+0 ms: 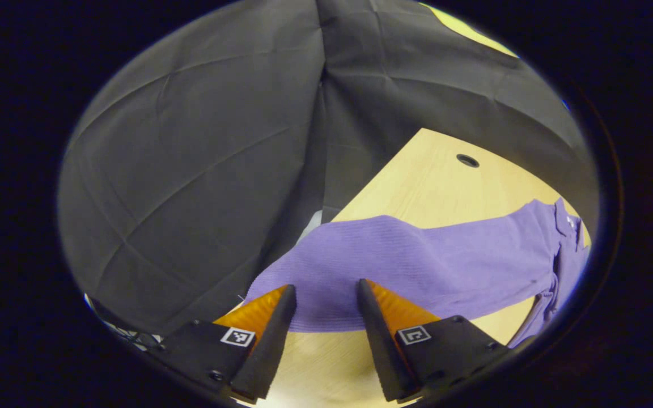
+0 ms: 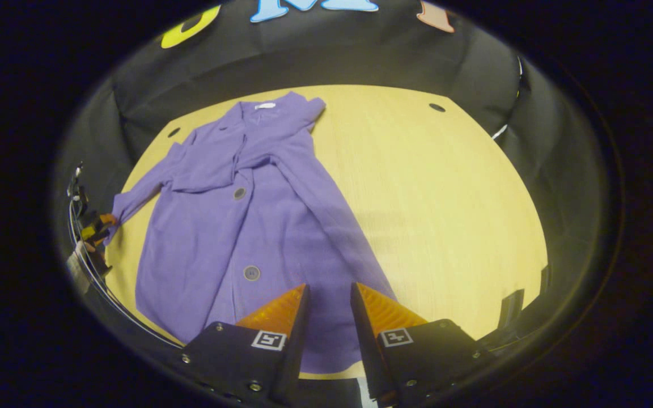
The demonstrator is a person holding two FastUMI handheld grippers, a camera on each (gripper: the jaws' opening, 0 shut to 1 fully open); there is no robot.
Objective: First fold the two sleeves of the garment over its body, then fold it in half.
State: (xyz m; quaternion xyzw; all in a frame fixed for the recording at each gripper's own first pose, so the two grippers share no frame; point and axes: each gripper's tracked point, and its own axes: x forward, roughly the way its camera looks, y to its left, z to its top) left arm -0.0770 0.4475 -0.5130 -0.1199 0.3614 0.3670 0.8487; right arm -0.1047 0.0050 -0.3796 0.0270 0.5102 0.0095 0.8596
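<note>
In the right gripper view the right gripper [image 2: 326,294] hangs above the near edge of the wooden table [image 2: 445,198], its two orange-faced fingers a narrow gap apart and holding nothing. The purple cardigan [image 2: 236,221] lies flat ahead of it and mostly to its left, hem nearest the fingertips, collar at the far end. One sleeve is laid across the chest; the other sleeve [image 2: 134,201] stretches out to the far left, its cuff just beside the other gripper at the table's edge. In the left gripper view the left gripper [image 1: 326,294] has its fingers spread wider, with nothing between them. The purple cloth [image 1: 417,260] runs across just beyond its fingertips and off to the right, over the table [image 1: 434,187]. Whether the fingertips touch the cloth cannot be told.
</note>
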